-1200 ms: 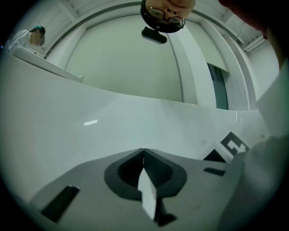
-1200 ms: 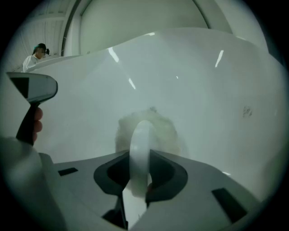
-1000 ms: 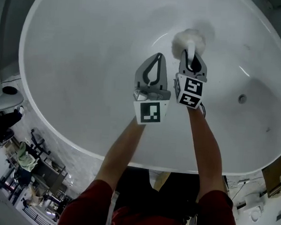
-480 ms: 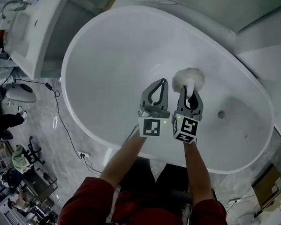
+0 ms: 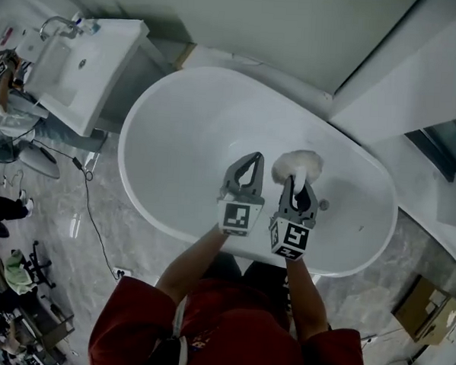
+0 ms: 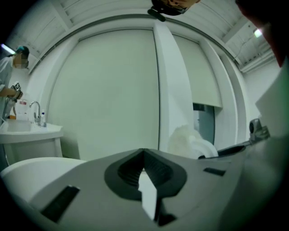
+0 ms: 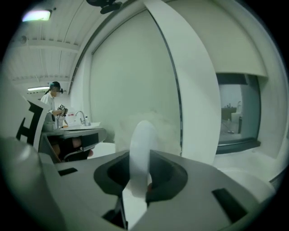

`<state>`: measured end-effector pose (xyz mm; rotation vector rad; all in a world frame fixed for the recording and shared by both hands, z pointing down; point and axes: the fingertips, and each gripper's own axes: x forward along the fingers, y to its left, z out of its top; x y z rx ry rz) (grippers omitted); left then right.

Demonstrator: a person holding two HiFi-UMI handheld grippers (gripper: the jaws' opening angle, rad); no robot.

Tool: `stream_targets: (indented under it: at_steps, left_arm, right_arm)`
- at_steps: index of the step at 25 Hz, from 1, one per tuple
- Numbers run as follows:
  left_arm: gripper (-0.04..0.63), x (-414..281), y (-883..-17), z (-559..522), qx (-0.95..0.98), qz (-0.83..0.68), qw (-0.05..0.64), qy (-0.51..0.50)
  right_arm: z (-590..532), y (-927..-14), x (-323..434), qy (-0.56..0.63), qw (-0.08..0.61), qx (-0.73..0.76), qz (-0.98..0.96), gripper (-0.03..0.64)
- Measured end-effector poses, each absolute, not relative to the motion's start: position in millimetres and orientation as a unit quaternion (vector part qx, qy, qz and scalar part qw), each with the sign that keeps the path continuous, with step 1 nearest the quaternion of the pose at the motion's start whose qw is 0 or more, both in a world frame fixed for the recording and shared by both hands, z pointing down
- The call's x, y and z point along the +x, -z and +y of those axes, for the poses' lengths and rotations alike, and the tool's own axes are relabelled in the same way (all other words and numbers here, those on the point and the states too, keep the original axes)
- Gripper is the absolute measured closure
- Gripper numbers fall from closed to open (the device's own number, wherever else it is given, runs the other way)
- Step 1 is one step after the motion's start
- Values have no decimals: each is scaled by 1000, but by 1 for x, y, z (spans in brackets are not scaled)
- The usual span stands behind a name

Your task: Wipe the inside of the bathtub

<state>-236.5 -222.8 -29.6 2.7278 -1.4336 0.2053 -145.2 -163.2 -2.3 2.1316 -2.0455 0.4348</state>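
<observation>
The white oval bathtub (image 5: 154, 204) lies below me in the head view, with its drain (image 5: 323, 205) near the right end. My right gripper (image 5: 297, 182) hangs over the tub's middle, shut on the white handle of a fluffy white duster (image 5: 297, 164). In the right gripper view (image 7: 140, 155) the handle (image 7: 142, 144) runs up between the jaws to the fuzzy head (image 7: 156, 126). Just left of it my left gripper (image 5: 250, 158) is shut with nothing in it. Its jaws meet at a point in the left gripper view (image 6: 143, 152), where the duster (image 6: 187, 140) shows to the right.
A wash basin with a tap (image 5: 70, 59) stands left of the tub, with a person (image 5: 4, 90) beside it. A cable (image 5: 90, 201) runs over the marble floor. A white partition (image 5: 401, 80) rises behind the tub. A cardboard box (image 5: 423, 306) sits at lower right.
The head view has drawn well back and up from the tub, which now shows whole. Both grippers and the duster have risen away from the tub's inner wall, still side by side.
</observation>
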Motion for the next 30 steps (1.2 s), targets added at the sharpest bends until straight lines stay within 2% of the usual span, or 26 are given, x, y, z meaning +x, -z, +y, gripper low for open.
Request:
stream_targets:
  at_steps: [6,12,19,24,28,30]
  left_arm:
    - [580,-220,111,-212,891,-450,27,-49]
    - [580,-186,178,-196,908,-417,-13,-41]
    - [580,-172,254,-181,919,-391,-44,13]
    - [580,-164,285,-155,920,-380,-87,37]
    - [580,-164,296,-131,920,-363,-137,49]
    - [580,-164,295,-125,920,-364,-135,59]
  right_arm:
    - [-146,91,-111,-102,39,744,-659,525]
    - [-132,179,-84,-45,15,751,-659,525]
    - [-119,257,-83,-1,-23,747,-664,525]
    - [-96,307,-71,50,-67,736,-672,525]
    - [-79,321,-72,107,-70,745,-655,525]
    - [-70,321,-74,133,-70,739,-657,525]
